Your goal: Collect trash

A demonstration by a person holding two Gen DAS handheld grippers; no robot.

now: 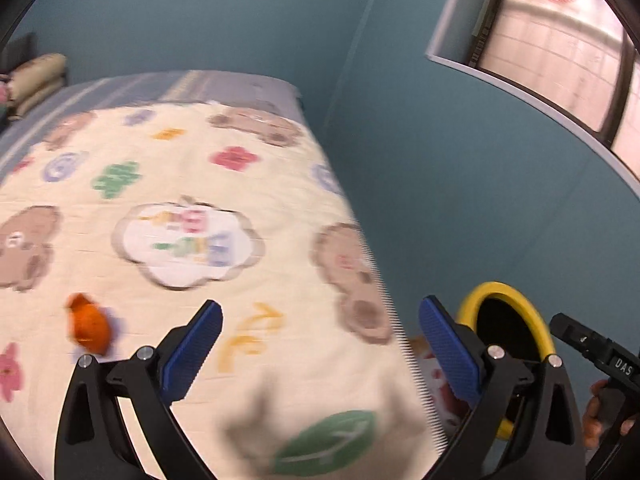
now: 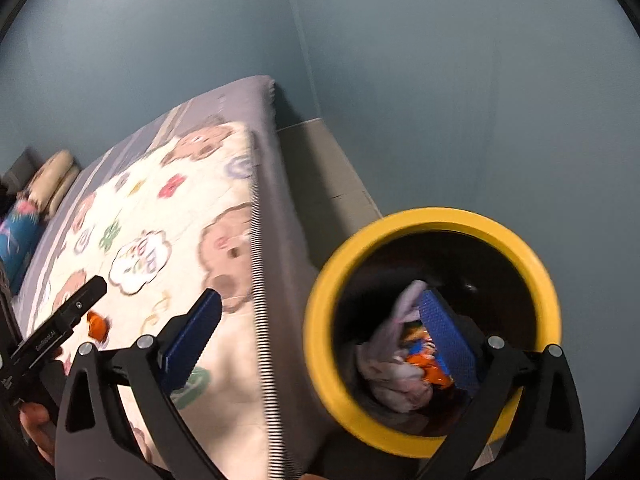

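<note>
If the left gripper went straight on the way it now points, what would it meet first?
Most likely the patterned blanket on the bed. The open left gripper holds nothing and aims down at the cream fabric. The orange scrap lies off to its left, outside that line. Blur leaves depth uncertain.

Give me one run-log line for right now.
left gripper: open, empty | right gripper: open, empty | bin: holds trash | orange scrap: on blanket

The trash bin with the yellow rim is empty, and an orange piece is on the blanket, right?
Not quite. The trash bin is not empty: the right wrist view shows pale crumpled paper and an orange wrapper inside. The orange piece does lie on the blanket.
</note>
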